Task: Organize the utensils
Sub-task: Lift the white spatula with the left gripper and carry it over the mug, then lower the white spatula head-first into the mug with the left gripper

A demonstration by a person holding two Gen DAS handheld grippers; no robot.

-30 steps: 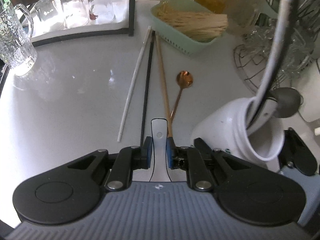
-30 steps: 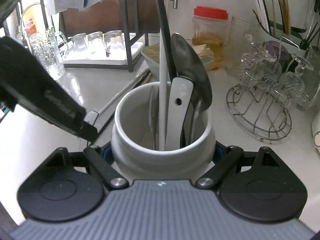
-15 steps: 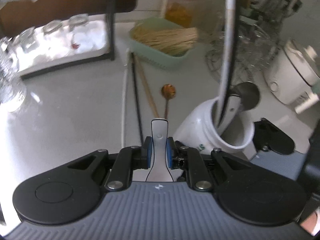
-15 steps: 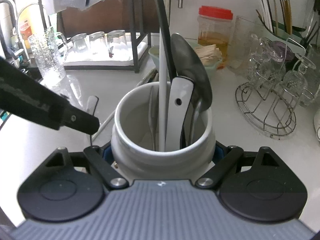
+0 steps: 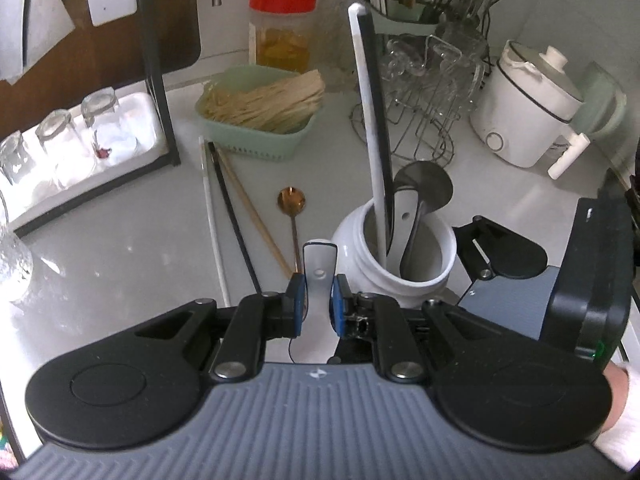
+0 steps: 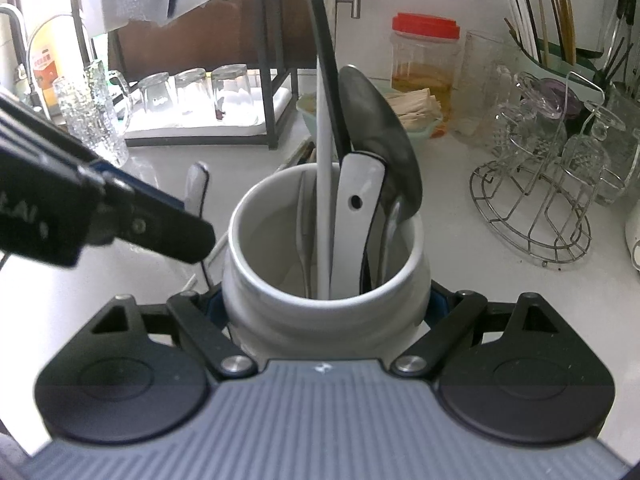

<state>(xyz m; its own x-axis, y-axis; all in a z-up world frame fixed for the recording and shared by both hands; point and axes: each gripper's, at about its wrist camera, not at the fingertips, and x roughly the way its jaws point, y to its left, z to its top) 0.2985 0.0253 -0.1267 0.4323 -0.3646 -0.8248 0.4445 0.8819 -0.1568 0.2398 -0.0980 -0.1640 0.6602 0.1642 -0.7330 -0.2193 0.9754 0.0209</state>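
Note:
My left gripper [image 5: 319, 305] is shut on the white handle [image 5: 319, 268] of a utensil with a small hole; the rest of it is hidden below the jaws. It hangs just left of the white ceramic jar [image 5: 360, 252]. My right gripper [image 6: 326, 312] is shut on that jar [image 6: 324, 320], one pad on each side. In the jar stand a white chopstick [image 6: 325, 184], a black chopstick [image 6: 326, 60], a white-handled spoon [image 6: 356, 216] and a dark ladle [image 6: 380, 136]. A white chopstick [image 5: 212, 220], a black chopstick [image 5: 234, 220], a wooden chopstick [image 5: 252, 216] and a copper spoon [image 5: 292, 200] lie on the counter.
Behind the loose utensils sits a green basket [image 5: 256, 144] of thin sticks, with a red-lidded jar [image 5: 283, 28] behind it. A wire rack [image 5: 420, 128] of glasses and a white cooker [image 5: 528, 112] stand at right. A tray [image 5: 132, 112] of upturned glasses and a glass mug [image 5: 12, 264] are at left.
My left gripper has risen and rolled, swinging its view right toward the jar, with the white handle still clamped. The right gripper and the jar have stayed put.

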